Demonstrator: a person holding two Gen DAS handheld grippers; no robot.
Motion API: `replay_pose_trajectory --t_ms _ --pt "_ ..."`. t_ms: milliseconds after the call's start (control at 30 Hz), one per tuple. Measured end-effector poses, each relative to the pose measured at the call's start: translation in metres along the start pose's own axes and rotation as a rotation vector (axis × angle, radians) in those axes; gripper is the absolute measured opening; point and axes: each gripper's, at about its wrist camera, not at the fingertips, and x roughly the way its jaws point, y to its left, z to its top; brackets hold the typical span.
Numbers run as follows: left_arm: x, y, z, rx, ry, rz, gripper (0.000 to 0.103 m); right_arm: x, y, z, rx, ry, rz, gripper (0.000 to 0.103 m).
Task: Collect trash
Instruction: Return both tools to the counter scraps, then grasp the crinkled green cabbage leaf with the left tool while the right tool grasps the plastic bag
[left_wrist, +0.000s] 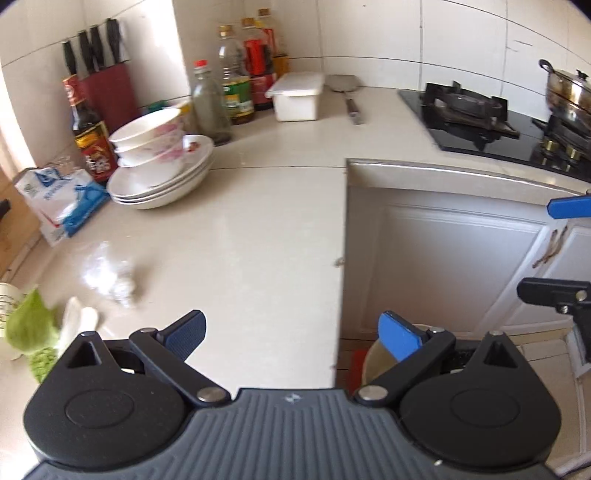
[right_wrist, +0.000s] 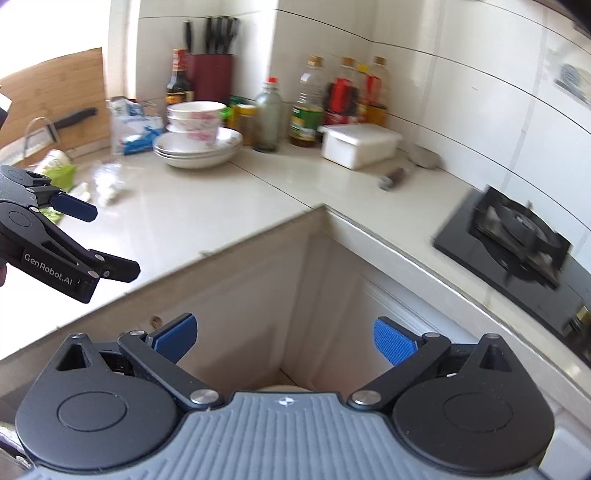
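Note:
A crumpled clear plastic wrapper (left_wrist: 110, 275) lies on the beige counter (left_wrist: 240, 229), left of my left gripper (left_wrist: 293, 334), which is open and empty above the counter's front edge. Green leaf scraps (left_wrist: 31, 326) and a white peel (left_wrist: 74, 319) lie at the far left beside a paper cup (left_wrist: 5, 299). In the right wrist view the wrapper (right_wrist: 110, 184) and the scraps (right_wrist: 61, 173) sit beyond the left gripper (right_wrist: 112, 240). My right gripper (right_wrist: 284, 341) is open and empty over the cabinet corner. A bin rim (left_wrist: 373, 360) shows below the counter.
Stacked bowls and plates (left_wrist: 159, 162), a blue-white bag (left_wrist: 59, 199), sauce bottles (left_wrist: 236, 88), a knife block (left_wrist: 105, 88) and a white lidded box (left_wrist: 297, 96) stand along the wall. A gas hob (left_wrist: 491, 118) with a steel pot (left_wrist: 569, 92) is at right. White cabinet doors (left_wrist: 443, 258) lie below.

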Motion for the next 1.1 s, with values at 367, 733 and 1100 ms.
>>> replay_pose_trajectory --t_ms 367,733,1100 --pt "-0.011 0.102 -0.033 -0.149 0.033 0.212 0.100 0.044 0.060 0.050 -0.111 -0.011 0.177 0.103" --pt "0.003 0.153 -0.062 -0.285 0.073 0.285 0.100 0.074 0.106 0.077 -0.176 0.007 0.274 0.103" --pt "0.040 0.180 -0.065 -0.390 0.078 0.270 0.097 0.099 0.124 0.092 -0.199 0.033 0.314 0.103"
